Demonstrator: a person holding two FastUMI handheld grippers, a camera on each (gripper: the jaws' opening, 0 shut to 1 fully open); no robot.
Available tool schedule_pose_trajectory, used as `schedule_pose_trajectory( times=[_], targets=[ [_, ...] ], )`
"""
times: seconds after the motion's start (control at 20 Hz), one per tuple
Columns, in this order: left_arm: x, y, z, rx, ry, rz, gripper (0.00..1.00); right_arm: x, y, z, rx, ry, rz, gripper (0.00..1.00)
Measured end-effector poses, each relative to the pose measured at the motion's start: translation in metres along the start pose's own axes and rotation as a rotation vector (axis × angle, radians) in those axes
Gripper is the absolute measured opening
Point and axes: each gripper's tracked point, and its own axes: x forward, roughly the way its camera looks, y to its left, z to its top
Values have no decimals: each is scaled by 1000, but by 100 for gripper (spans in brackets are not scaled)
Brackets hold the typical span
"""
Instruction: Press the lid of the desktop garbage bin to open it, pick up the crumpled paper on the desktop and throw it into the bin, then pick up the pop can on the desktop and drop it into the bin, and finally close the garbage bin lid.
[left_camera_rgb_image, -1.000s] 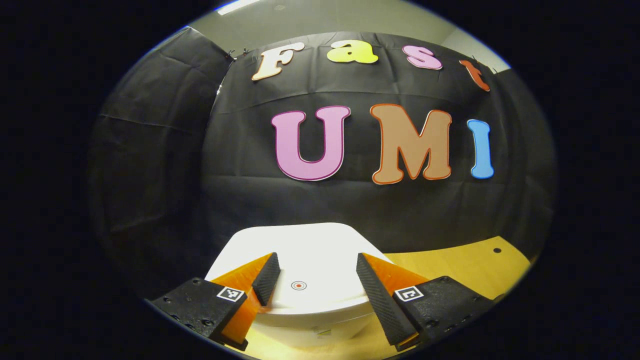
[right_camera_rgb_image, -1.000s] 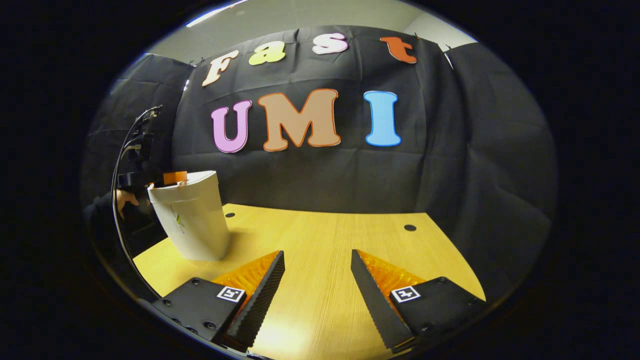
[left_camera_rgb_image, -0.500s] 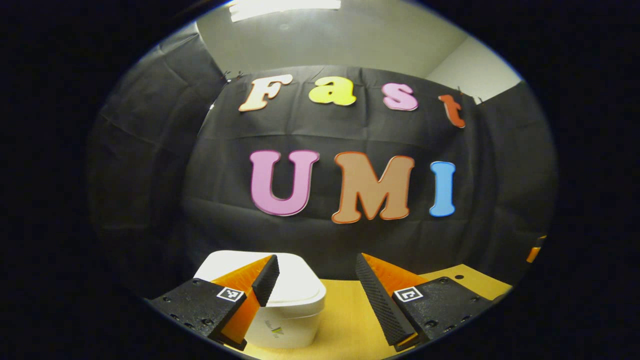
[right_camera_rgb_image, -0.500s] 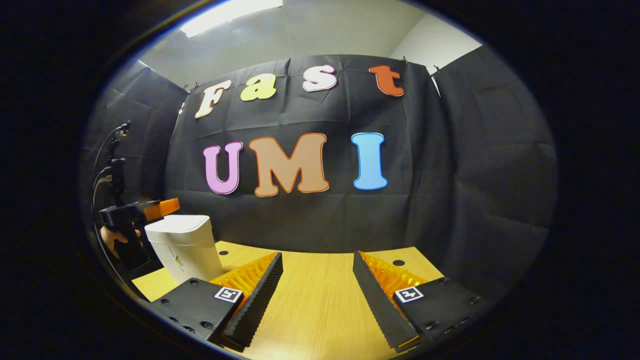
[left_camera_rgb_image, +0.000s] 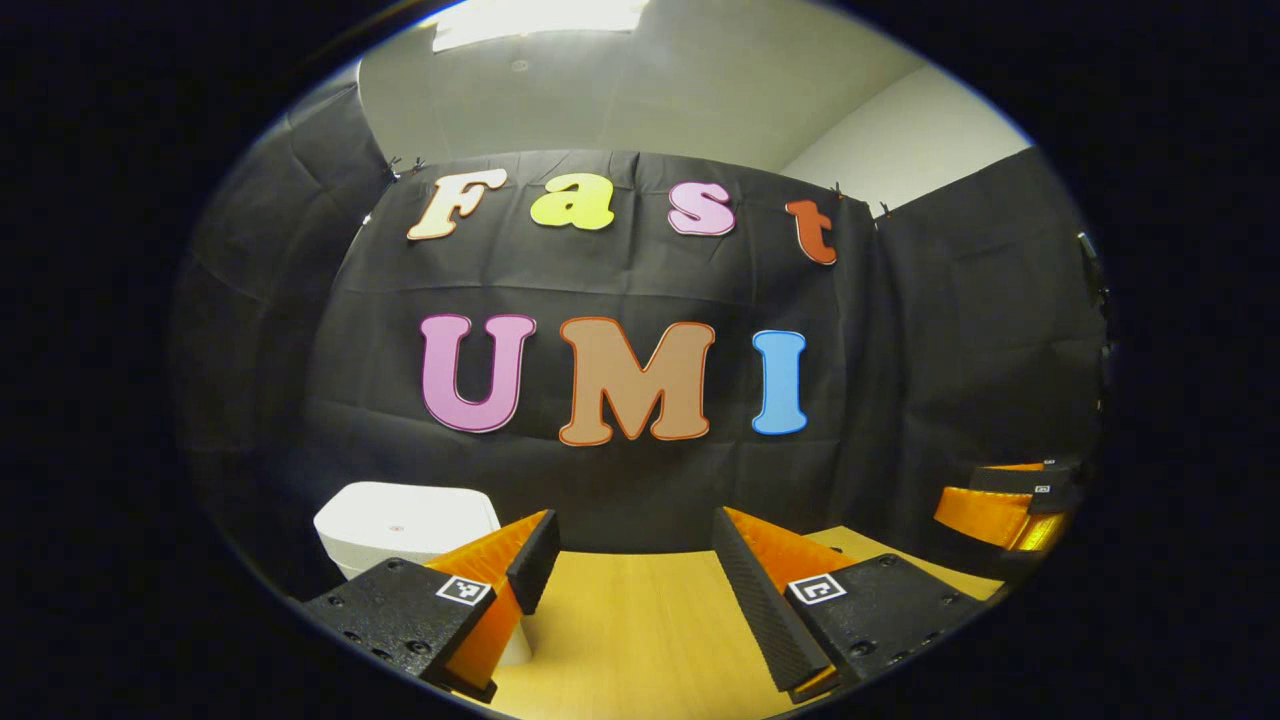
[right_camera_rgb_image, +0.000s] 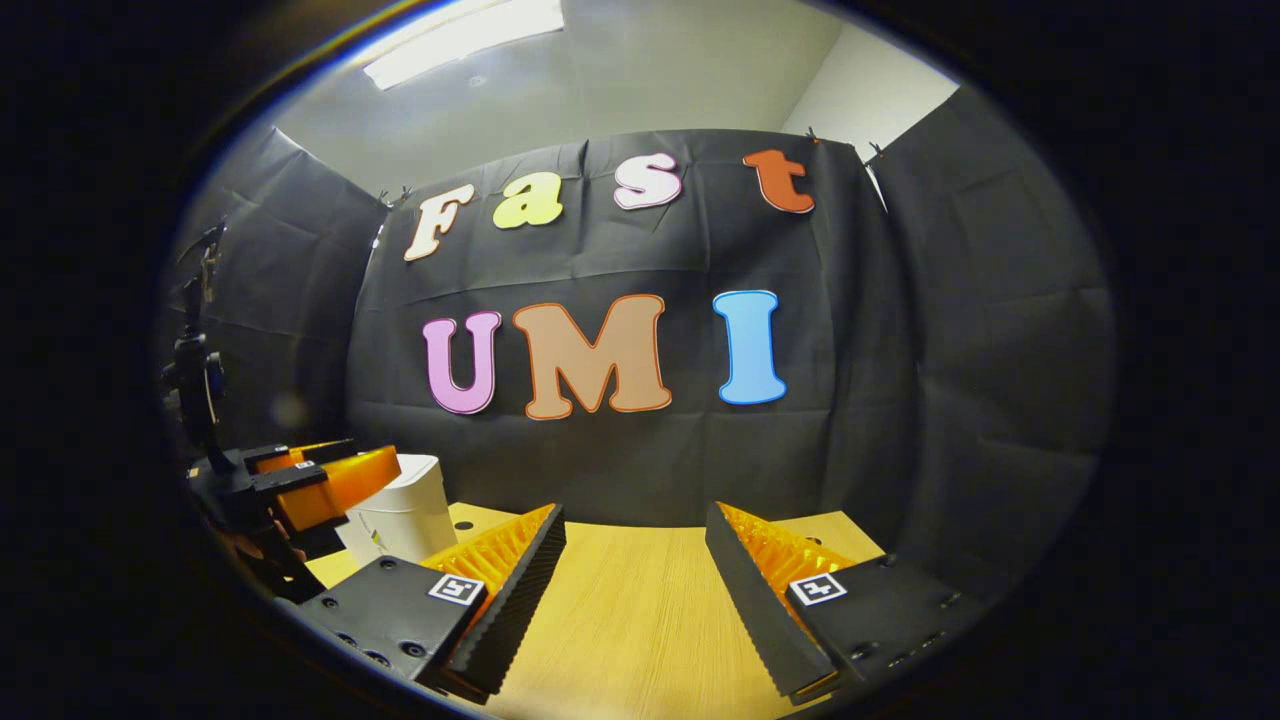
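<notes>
Left gripper view: the white garbage bin (left_camera_rgb_image: 405, 525) stood at the left on the wooden desktop (left_camera_rgb_image: 630, 620), lid down, partly behind the left finger. The left gripper (left_camera_rgb_image: 632, 570) was raised above the desktop, clear of the bin, its fingers spread with nothing between them. At the far right edge the right gripper (left_camera_rgb_image: 1000, 505) appeared.

Right gripper view: the left gripper (right_camera_rgb_image: 330, 475) sat at the left, just in front of the garbage bin (right_camera_rgb_image: 405, 520). The right gripper (right_camera_rgb_image: 633, 575) hung over the bare desktop (right_camera_rgb_image: 630, 620), fingers spread and holding nothing.
</notes>
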Motion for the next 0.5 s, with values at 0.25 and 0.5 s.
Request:
schedule_pose_trajectory(
  times=[0.25,0.5],
  targets=[
    [-31,-34,1,35,-24,-22,93,-22,-20,3,8,-25,-9,95],
    [-48,-56,9,14,-34,-83,93,-36,-22,14,58,-55,-52,94]
  ],
)
